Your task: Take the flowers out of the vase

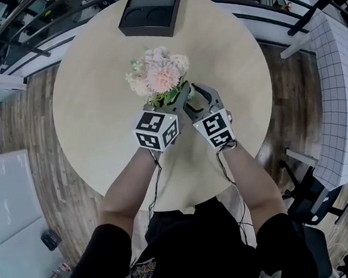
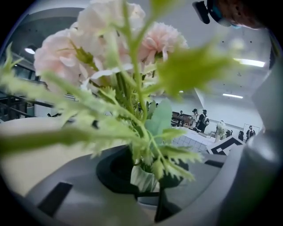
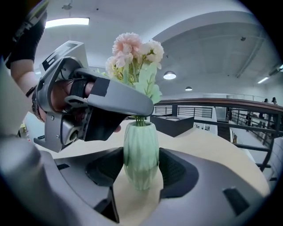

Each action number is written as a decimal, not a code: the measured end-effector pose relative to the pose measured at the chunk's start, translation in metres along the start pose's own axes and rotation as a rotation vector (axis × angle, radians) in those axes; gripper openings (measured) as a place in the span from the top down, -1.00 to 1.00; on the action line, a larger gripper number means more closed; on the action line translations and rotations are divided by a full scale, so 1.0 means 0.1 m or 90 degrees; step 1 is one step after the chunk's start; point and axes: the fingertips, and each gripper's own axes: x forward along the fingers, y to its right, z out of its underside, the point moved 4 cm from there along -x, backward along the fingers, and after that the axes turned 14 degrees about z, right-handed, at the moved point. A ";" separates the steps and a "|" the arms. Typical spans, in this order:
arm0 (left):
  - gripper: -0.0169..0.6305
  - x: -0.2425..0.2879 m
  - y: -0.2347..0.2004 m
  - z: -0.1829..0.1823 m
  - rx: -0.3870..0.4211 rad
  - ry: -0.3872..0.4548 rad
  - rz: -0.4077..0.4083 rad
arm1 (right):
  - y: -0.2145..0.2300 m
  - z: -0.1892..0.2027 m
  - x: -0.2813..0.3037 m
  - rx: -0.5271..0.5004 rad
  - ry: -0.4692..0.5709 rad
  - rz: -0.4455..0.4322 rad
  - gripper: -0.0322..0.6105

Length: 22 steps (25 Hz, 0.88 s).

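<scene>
A bunch of pale pink and cream flowers (image 1: 159, 76) with green leaves stands in a ribbed light-green vase (image 3: 140, 154) near the middle of the round beige table (image 1: 99, 111). In the head view the blooms hide the vase. My left gripper (image 1: 170, 105) is shut on the flower stems (image 2: 142, 145) just above the vase mouth (image 2: 143, 178). In the right gripper view one of its fingers (image 3: 124, 95) lies across the top of the vase. My right gripper (image 3: 140, 170) is open low around the vase body, a pad close on each side.
A black box (image 1: 150, 10) with two round recesses sits at the table's far edge. Wood floor and dark railings ring the table. A white gridded surface (image 1: 339, 90) stands to the right. Several people (image 2: 199, 119) are far off.
</scene>
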 end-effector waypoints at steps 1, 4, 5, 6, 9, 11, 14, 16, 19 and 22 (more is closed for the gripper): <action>0.69 0.00 0.01 0.00 0.000 0.001 0.000 | 0.01 0.00 -0.01 0.001 0.000 -0.001 0.10; 0.69 -0.01 0.03 -0.01 -0.002 0.006 -0.002 | 0.01 0.02 -0.02 0.001 -0.001 -0.003 0.10; 0.69 -0.01 0.03 -0.02 -0.002 0.008 -0.002 | 0.01 0.03 -0.02 0.002 -0.001 -0.004 0.10; 0.69 -0.02 0.03 -0.03 -0.001 0.010 -0.003 | 0.00 0.03 -0.02 0.004 -0.001 -0.004 0.10; 0.69 -0.06 0.02 -0.10 -0.001 0.020 -0.004 | 0.00 0.03 -0.02 0.006 -0.003 -0.001 0.10; 0.69 -0.09 0.03 -0.16 0.000 0.027 -0.004 | 0.00 0.03 -0.02 0.008 -0.002 0.001 0.10; 0.69 -0.13 0.04 -0.25 0.006 0.033 -0.002 | 0.00 0.04 -0.02 0.010 -0.004 0.002 0.10; 0.70 -0.17 0.06 -0.31 0.011 0.038 -0.001 | 0.01 0.04 -0.02 0.011 -0.006 0.002 0.10; 0.70 -0.22 0.09 -0.39 0.013 0.048 0.002 | 0.01 0.11 0.02 0.013 0.001 0.002 0.10; 0.71 -0.30 0.15 -0.50 0.020 0.061 0.007 | 0.02 0.14 0.02 0.013 -0.002 0.002 0.10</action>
